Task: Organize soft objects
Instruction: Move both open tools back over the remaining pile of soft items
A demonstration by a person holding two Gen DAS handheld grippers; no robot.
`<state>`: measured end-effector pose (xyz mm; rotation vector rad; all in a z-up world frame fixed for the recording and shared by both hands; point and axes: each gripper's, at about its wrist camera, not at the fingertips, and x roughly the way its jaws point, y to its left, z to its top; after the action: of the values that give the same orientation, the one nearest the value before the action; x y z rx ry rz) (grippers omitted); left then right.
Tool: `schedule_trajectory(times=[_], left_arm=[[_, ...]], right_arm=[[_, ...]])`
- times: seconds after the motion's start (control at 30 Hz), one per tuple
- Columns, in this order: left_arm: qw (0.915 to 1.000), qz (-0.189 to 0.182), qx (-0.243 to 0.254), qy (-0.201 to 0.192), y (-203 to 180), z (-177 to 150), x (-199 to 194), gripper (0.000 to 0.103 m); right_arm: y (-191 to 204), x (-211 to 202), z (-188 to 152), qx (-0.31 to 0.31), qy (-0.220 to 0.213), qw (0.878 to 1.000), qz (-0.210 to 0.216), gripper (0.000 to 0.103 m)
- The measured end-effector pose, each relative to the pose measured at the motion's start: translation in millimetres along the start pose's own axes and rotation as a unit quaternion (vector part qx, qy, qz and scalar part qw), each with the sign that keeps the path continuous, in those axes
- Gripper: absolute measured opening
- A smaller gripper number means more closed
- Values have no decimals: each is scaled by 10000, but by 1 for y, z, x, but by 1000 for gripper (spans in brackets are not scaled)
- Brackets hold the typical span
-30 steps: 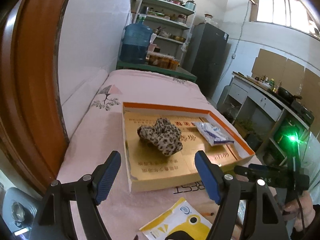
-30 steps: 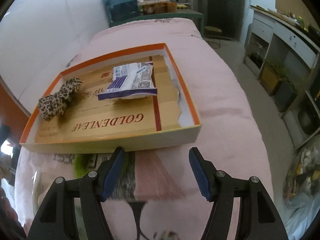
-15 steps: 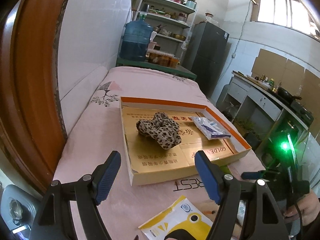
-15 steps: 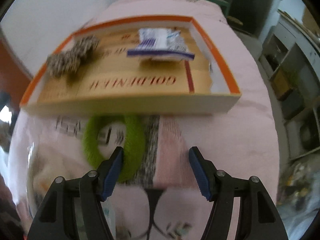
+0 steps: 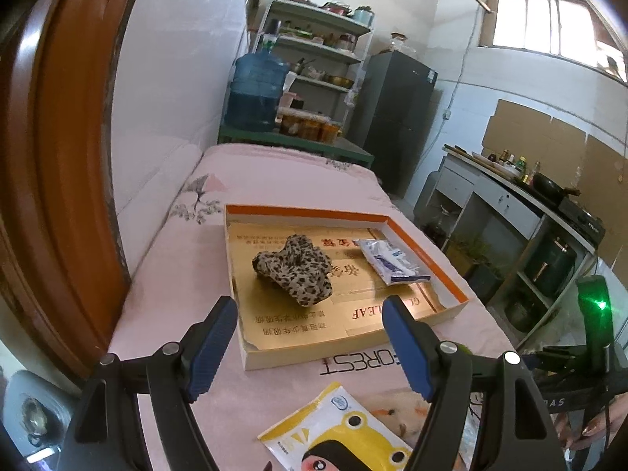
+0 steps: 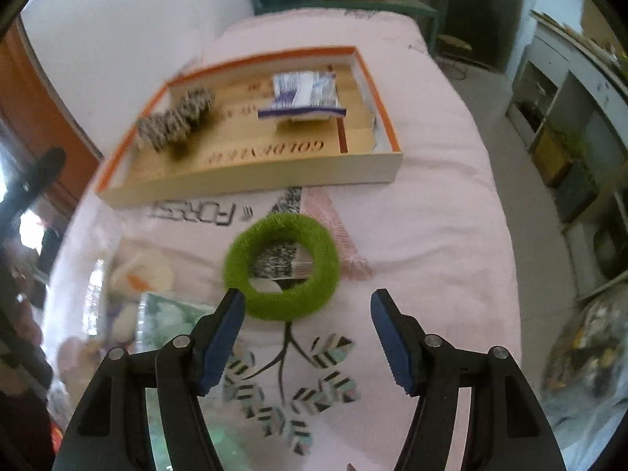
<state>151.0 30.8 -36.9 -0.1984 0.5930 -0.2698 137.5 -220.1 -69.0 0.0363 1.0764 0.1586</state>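
Pink bedspread [image 6: 431, 204] reads "FOREST"; box [image 6: 251, 180] liner reads "GOLDENLEAF".

The left wrist camera sits low and looks along the pink bed cover [image 5: 176, 282], past its own blue fingers [image 5: 212, 347], toward the shelves [image 5: 318, 51] and the fridge [image 5: 396, 117] at the far end. The right wrist camera sits higher and tips steeply down at the cover, close above a green fuzzy ring [image 6: 281, 266]. Both views share the orange-rimmed box [image 5: 431, 263] with the leopard-print cloth [image 5: 294, 269] and the white packet [image 5: 388, 261] inside.
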Motion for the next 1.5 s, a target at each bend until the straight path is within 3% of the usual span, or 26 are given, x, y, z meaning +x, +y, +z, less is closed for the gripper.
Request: schedule_trajectory(times=[0.13, 0.33, 0.57, 0.73, 1.13, 1.5], left_arm=[[9997, 97, 173, -156, -10, 1, -20, 76], [9984, 232, 440, -265, -27, -8, -56, 76], [9964, 299, 656, -451, -40, -27, -99, 76], [9946, 284, 820, -566, -47, -43, -125, 76], [9897, -253, 1314, -514, -56, -107, -154, 76], [9825, -437, 1804, -160, -55, -157, -145, 76]], right_arm=[[8, -33, -20, 137, -667, 9976, -106, 68], [20, -77, -49, 205, -1354, 9905, 104, 68], [45, -111, -80, -10, -1688, 9855, 187, 68], [60, -125, -100, -146, -1828, 9828, 214, 68], [67, -123, -121, -94, -1761, 9838, 333, 69], [66, -109, -123, 5, -1533, 9874, 393, 69]])
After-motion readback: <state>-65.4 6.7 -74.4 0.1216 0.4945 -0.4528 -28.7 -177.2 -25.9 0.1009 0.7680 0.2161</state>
